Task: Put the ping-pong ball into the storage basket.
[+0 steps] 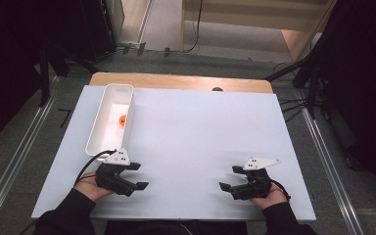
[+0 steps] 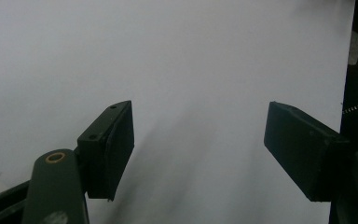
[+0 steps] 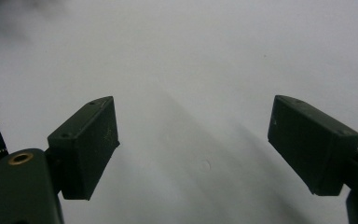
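Gripper in my left hand (image 1: 138, 176) rests near the desk's front left corner, its jaws spread wide with nothing between them; in the left gripper view they frame bare white desk (image 2: 191, 70). I hold it low and idle, pointing toward the middle, which I judge to be a resting pose either side of any reach. Just beyond it, along the left edge, lies the long white tray (image 1: 103, 128), running from close to my left hand toward the back left corner, and inside it, about midway along, sits the small orange ball (image 1: 122, 120), the one thing worth reaching for. The tray's side wall stands between my left gripper and the ball, so I would have to come over the rim and down. Across the open middle of the desk nothing blocks me. Near the front right corner my right gripper (image 1: 231, 178) rests likewise, jaws also spread and holding nothing, well apart from the tray.
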Demonstrator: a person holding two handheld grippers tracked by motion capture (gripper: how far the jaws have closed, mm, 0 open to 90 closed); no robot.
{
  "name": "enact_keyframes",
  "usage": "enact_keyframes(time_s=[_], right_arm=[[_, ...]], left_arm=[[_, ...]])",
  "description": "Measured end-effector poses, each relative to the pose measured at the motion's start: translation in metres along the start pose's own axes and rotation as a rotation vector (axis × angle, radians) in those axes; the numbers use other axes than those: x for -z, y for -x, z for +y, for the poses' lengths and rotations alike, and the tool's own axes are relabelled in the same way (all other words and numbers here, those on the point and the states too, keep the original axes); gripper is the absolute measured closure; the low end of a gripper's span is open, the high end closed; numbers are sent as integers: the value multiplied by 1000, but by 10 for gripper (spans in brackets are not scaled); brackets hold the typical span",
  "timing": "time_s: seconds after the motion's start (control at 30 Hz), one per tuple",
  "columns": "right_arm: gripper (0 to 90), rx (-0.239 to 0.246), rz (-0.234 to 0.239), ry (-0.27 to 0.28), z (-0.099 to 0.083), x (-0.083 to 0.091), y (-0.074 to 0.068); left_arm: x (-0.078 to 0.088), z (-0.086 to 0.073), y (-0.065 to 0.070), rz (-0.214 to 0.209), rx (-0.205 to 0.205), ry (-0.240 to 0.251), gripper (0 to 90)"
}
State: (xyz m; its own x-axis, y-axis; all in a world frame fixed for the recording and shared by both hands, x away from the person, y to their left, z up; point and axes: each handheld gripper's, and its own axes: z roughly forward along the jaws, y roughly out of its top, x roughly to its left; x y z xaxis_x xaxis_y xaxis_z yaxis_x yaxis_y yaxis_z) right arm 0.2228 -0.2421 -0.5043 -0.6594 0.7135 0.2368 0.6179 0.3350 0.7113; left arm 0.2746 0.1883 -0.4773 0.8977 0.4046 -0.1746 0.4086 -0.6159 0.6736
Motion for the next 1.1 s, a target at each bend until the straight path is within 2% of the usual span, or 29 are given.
enact_keyframes(time_s=[0.13, 0.3, 0.43, 0.77, 1.1], right_arm=[[145, -4, 1, 4, 0, 1, 0], [146, 6, -3, 2, 0, 0, 0], [146, -6, -2, 3, 0, 1, -1], [145, 1, -3, 0, -1, 1, -1], [145, 5, -6, -2, -1, 0, -2]], left_arm=[[-1, -2, 1, -2, -2, -6, 248], [-1, -1, 1, -24, -3, -4, 248], [-2, -1, 2, -23, -3, -7, 248], [-3, -1, 3, -15, -12, -28, 248], [-3, -1, 1, -14, -4, -24, 248]])
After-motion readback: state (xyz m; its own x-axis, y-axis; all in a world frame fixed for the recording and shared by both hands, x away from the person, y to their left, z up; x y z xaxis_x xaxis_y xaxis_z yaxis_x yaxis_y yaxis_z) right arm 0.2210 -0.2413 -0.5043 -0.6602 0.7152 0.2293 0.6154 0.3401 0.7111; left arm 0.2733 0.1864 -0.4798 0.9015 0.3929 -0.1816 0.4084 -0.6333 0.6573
